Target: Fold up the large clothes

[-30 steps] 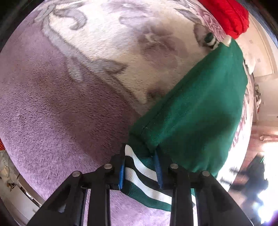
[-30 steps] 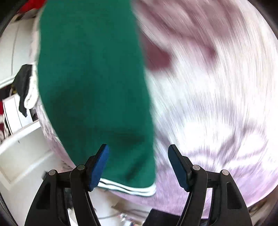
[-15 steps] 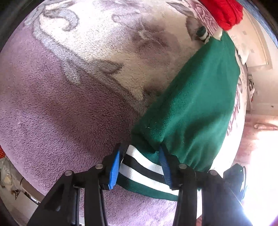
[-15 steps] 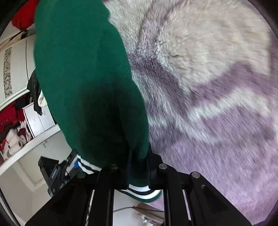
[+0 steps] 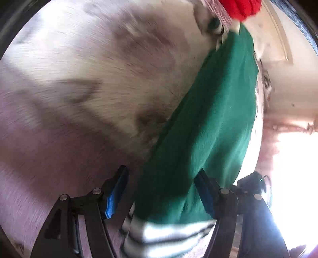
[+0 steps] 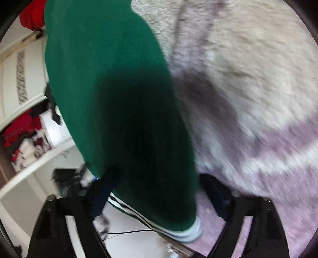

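While between gripper (image 5: 162, 187) pads, sweater (image 5: 214, 111).

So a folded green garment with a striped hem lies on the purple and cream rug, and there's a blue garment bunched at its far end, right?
Not quite: the bunched garment at the far end is red, not blue, as the left wrist view shows. The rest holds: the green garment with its striped hem lies on the purple and cream rug.

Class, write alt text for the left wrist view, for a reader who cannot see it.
A folded green garment with a white-striped hem lies on a purple and cream rug, its hem between the open jaws of the left gripper. A red garment sits at the far end.
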`<state>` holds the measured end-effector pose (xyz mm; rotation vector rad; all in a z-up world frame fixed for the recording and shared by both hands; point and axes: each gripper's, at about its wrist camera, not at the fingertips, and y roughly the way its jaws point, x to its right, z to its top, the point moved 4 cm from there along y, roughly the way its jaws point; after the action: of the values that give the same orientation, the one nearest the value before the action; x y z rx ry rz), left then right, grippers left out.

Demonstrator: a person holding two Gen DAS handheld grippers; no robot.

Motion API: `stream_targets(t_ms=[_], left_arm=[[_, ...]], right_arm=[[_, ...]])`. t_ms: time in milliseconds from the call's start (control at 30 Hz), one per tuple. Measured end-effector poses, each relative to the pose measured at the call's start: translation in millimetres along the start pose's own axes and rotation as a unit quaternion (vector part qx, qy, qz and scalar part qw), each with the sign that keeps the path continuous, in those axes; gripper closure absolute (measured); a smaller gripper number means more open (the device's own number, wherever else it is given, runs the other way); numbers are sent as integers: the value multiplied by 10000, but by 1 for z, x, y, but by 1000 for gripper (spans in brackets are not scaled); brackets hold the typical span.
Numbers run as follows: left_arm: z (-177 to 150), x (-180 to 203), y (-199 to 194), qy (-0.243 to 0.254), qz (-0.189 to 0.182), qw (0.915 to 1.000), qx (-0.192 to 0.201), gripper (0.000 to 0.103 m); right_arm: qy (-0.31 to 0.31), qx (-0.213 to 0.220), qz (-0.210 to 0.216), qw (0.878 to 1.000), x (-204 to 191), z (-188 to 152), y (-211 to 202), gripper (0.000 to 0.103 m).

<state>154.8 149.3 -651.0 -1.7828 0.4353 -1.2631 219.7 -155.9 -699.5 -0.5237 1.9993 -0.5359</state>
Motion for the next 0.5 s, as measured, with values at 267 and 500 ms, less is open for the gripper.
stream_targets(t_ms=[267, 500], left_arm=[[-10, 26, -15, 620, 341, 9960, 537, 83], [-69, 42, -52, 371, 261, 9973, 583, 88]], right_arm=[[160, 266, 47, 9995, -13, -14, 23, 86], [128, 135, 135, 9997, -37, -74, 3, 91]])
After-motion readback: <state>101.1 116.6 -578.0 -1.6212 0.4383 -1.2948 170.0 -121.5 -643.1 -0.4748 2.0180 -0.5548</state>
